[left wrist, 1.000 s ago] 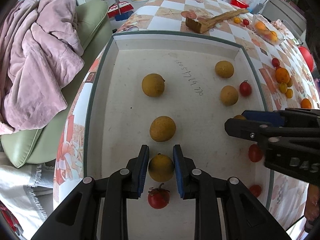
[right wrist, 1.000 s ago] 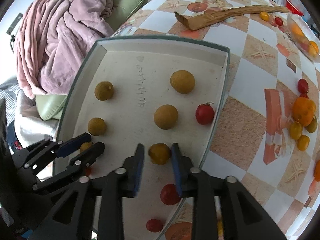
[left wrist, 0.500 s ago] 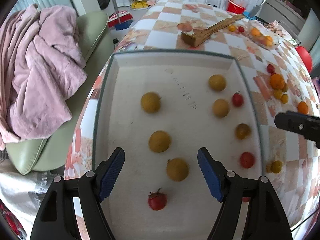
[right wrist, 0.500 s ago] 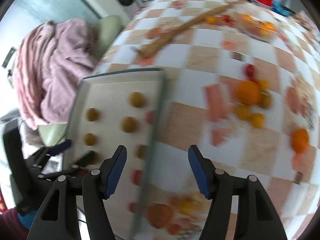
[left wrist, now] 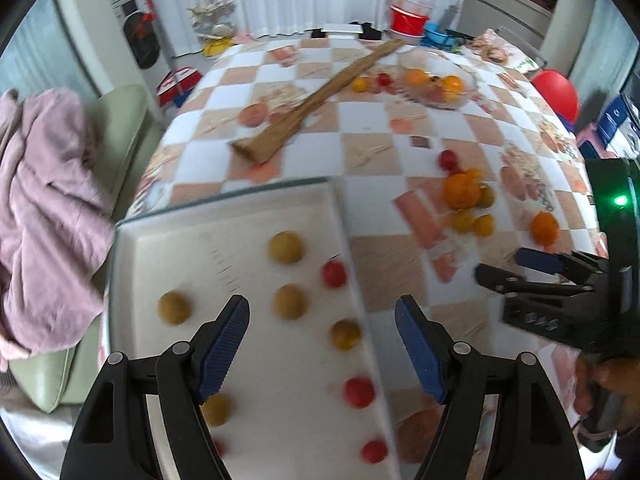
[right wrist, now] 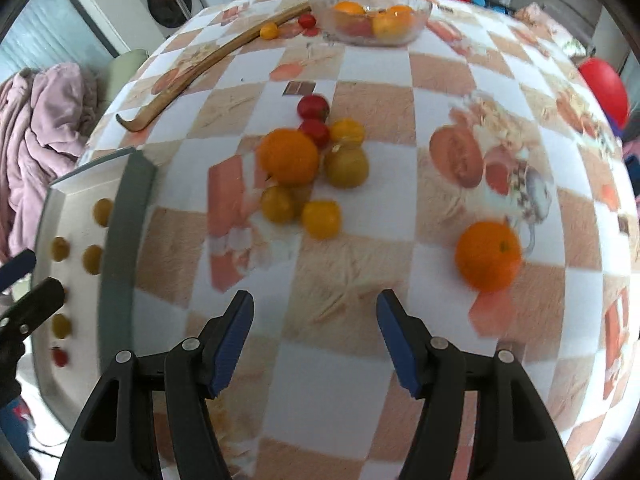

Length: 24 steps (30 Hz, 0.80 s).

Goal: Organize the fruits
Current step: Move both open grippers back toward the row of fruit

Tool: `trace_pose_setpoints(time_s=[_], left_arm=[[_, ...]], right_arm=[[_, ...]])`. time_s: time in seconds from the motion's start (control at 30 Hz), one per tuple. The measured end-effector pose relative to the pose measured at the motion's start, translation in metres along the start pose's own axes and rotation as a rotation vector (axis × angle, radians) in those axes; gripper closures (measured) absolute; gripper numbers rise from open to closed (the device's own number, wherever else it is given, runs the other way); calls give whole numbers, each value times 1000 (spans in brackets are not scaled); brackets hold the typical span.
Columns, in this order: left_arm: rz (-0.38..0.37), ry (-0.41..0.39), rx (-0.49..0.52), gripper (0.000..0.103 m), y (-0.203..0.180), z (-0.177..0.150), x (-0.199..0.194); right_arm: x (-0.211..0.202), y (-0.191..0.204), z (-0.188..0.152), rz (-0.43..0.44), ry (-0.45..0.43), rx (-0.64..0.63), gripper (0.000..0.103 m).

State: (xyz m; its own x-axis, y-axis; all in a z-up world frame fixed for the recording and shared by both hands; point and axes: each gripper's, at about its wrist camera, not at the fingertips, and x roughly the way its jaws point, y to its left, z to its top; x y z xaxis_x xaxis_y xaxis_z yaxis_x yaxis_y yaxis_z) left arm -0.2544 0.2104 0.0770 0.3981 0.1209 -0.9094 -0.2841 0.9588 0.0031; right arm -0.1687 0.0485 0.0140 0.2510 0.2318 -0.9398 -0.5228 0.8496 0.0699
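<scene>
Both grippers, left (left wrist: 322, 344) and right (right wrist: 315, 340), are hovering with jaws wide apart and empty, the right facing the fruit pile (right wrist: 310, 170) on the table beside the tray (left wrist: 340, 208): light, round, likely rolling fruit, best pinched across the middle.

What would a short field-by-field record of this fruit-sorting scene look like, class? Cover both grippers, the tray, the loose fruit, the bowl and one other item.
left gripper: open, empty, above the tray
right gripper: open, empty, above the tablecloth
tray: white, holds brownish-yellow round fruits and red tomatoes, spaced apart
loose cluster: large orange, two red tomatoes, several yellow fruits, bunched together on the cloth
lone orange: apart from the cluster
glass bowl: far end, holds oranges
wooden spatula: lying flat beyond the tray
</scene>
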Motion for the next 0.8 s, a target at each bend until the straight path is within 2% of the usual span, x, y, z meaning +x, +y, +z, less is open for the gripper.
trace_pose_setpoints(time_s=[0.2,0.27,0.37,0.6,0.8], left_arm=[[-23,2,9,27,-27,20,11],[-24,6,8,27,-32,26,16],[-29,14,-2,27,-40,34,25],[-61,35,-2,27,-63,49,48],[-84,55,-7,27,-74,57,66]], right_arm=[[6,2,14,-14,-63,-71,50],[6,0,17,-18,-78,-94,62],[6,-7,21,-1,-85,-94,72],[-2,-19,25,0,-122,-118,73],[-10,-46,28,5,-138,-81,74]])
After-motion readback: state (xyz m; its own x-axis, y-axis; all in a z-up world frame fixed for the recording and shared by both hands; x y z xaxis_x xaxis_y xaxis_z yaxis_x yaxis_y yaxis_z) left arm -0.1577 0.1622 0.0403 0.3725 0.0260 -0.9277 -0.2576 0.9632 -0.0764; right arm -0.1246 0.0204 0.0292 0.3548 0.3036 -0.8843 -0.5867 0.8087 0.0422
